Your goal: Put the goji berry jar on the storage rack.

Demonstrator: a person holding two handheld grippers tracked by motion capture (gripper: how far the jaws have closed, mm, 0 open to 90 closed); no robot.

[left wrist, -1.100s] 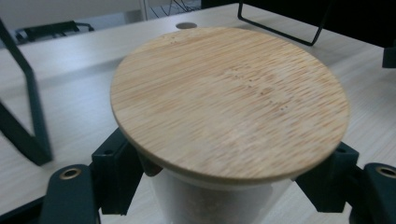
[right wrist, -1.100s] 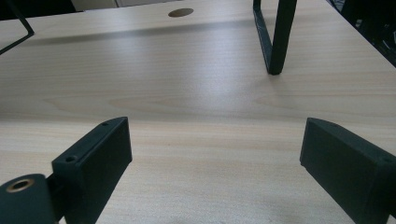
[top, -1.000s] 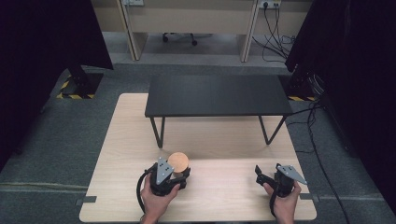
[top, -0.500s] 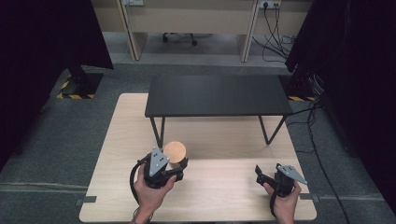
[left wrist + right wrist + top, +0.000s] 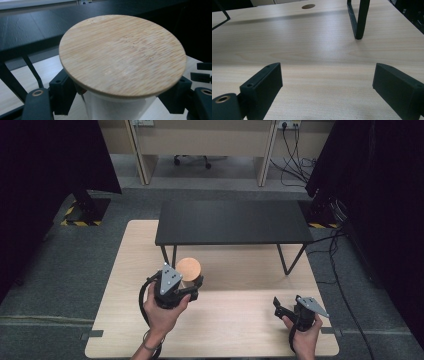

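High view: light wooden table takes up the lower middle of the frame. A low black bench-like table stands on its far half, thin black legs down onto the wood.

Left gripper, lower left of centre in the high view, held in the person's left hand. Its jaws are clamped on a white jar with a round bamboo lid. The lid sits flat on the jar and faces up. In the left gripper view the lid spreads across most of the frame, wood grain plain; the white body shows just below it at the bottom centre, with a black jaw pressed against each side under the lid's rim. Jar upright, lid level. Whether the jar's base touches the tabletop I cannot tell. The jar sits just in front of the black table's near edge, toward its left leg.

Right gripper, lower right of the high view, in the person's right hand, near the table's front edge and well apart from the jar. In the right gripper view its jaws stand wide apart with nothing between them, bare wood beneath. One black table leg is at the upper right of that view.
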